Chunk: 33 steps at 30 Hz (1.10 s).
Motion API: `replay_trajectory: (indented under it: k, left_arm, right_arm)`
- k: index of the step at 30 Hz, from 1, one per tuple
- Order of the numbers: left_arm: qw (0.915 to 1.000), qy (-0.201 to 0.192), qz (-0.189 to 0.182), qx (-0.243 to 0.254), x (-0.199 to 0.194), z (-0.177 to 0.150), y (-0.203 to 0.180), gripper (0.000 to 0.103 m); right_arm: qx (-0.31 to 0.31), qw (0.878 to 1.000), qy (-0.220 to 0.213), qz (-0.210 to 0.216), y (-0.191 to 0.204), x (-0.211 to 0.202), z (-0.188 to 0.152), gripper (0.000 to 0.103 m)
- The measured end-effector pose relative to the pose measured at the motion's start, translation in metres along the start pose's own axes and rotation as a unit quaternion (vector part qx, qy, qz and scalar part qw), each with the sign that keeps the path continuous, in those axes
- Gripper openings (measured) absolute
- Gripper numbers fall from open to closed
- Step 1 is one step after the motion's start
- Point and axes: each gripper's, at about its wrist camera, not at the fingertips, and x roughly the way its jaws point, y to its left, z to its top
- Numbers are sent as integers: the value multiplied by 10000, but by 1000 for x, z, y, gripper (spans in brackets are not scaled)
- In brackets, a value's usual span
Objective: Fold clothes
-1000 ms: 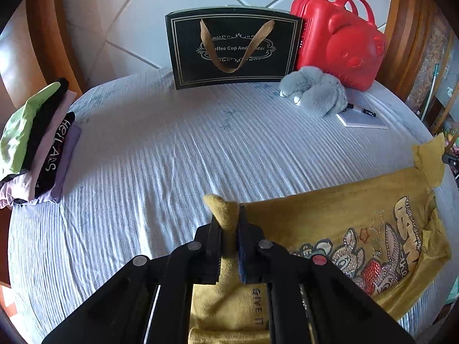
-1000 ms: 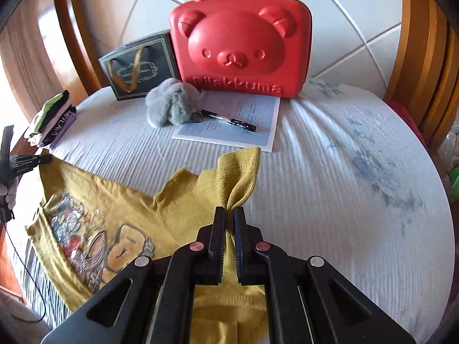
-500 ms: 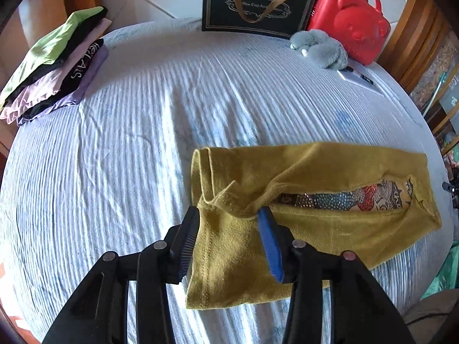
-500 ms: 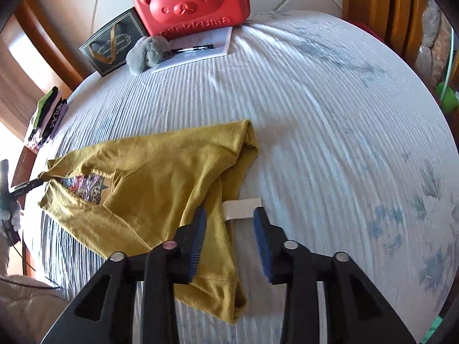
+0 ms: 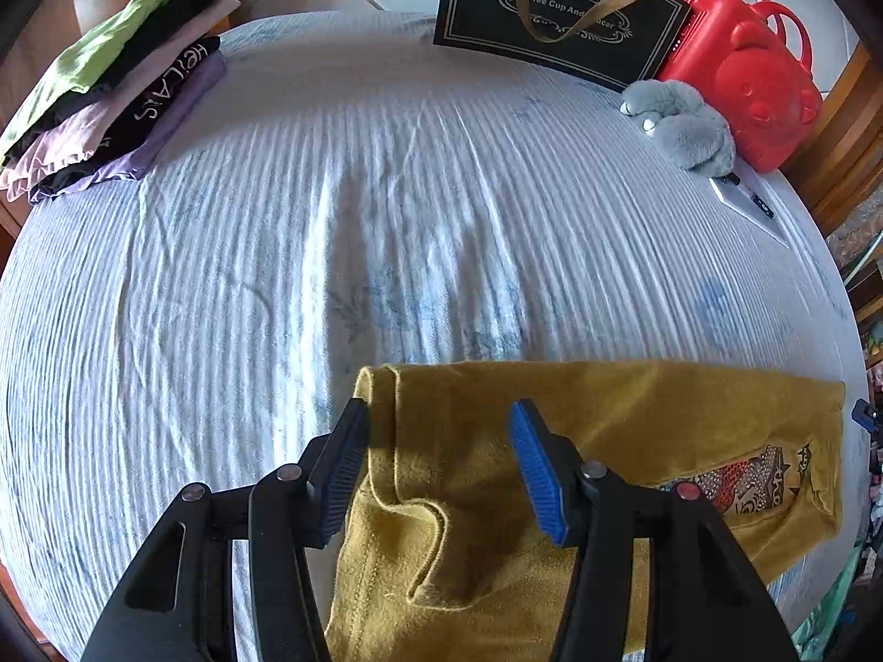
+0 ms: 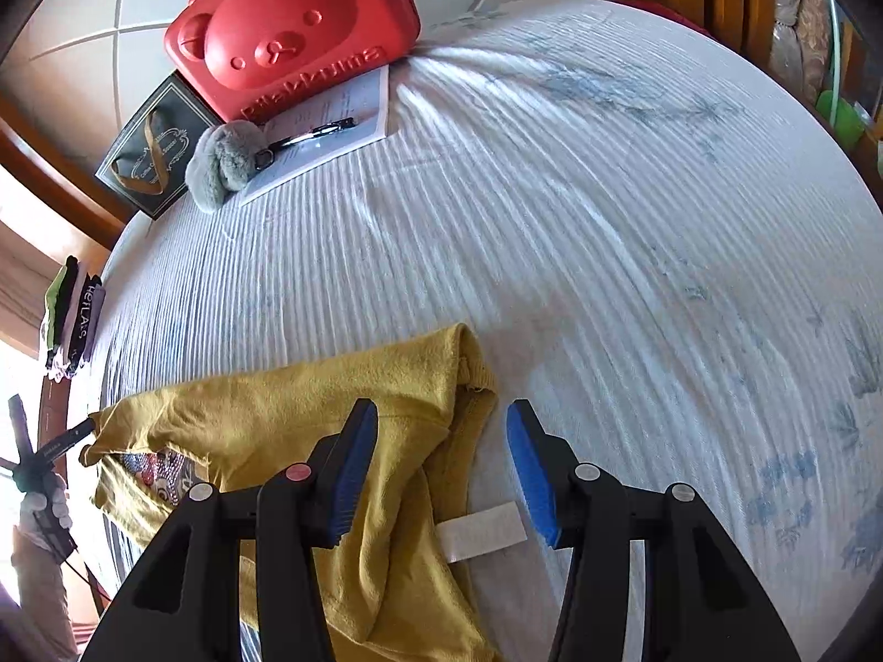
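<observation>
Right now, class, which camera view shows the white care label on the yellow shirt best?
The right wrist view: the white care label lies flat on the sheet, poking out from the yellow shirt. The left wrist view shows the shirt but no label.

A bed covered by a ribbed white sheet is seen. On it, in the left wrist view, a yellow shirt is spread at 5 o'clock, a clothes stack at 10, and a black bag, plush, red case and paper at 1 to 2.
</observation>
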Motion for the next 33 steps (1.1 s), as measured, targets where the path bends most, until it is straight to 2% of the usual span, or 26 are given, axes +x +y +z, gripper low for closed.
replay_trajectory:
  k: [2,3,4,5,8,10,11,13,15,17,19,20,21,22,23,27,33]
  left_arm:
    - [9998,24,107,137,6,1,-6,53]
    - [9996,14,188,205,8,1,-9,41]
    - [9992,-1,296,265,10,3,-11,13]
    - [9986,-19,411,321,12,4,-12,8]
    - [9953,-144,796,526,18,10,-19,8]
    - [9928,-268,994,617,20,16,-23,7]
    - [9922,-299,1048,613,23,20,-25,7]
    - [9914,-386,1109,579,29,27,-26,8]
    - [9939,-305,960,444,29,32,-24,8]
    - [9981,-126,543,259,22,36,-19,14]
    - [9997,-202,127,94,3,31,-9,35]
    - [9996,-273,5,25,-7,26,-5,37]
    - [9993,-344,-117,-43,-18,21,-1,43]
    - [9993,-343,-123,-59,-22,17,1,55]
    - [9995,-313,-80,-53,-22,12,1,59]
    - [9998,-190,92,-27,-24,-5,2,60]
    - [9993,9,353,94,-20,-29,-2,60]
  right_arm:
    - [39,10000,91,-8,-1,7,4,49]
    - [53,9999,140,-7,-1,11,7,49]
    - [52,9998,191,-4,-1,15,8,49]
    - [7,9997,249,-8,1,20,10,48]
    - [-432,9979,388,-272,17,34,14,13]
    - [-835,9944,316,-570,30,37,16,8]
    - [-951,9927,138,-736,33,34,19,7]
    - [-877,9899,-31,-1114,28,34,27,7]
    - [-715,9879,-72,-1377,19,37,33,8]
    - [-526,9925,32,-1107,14,33,32,8]
    - [-586,9944,39,-882,18,23,25,10]
    - [-661,9945,27,-810,22,15,19,16]
    - [-697,9950,30,-708,23,9,11,28]
    - [-696,9959,57,-572,24,4,2,36]
    - [-673,9966,96,-458,24,0,-6,45]
    - [-531,9979,232,-280,22,-4,-38,45]
    - [-362,9986,376,-119,19,-5,-64,45]
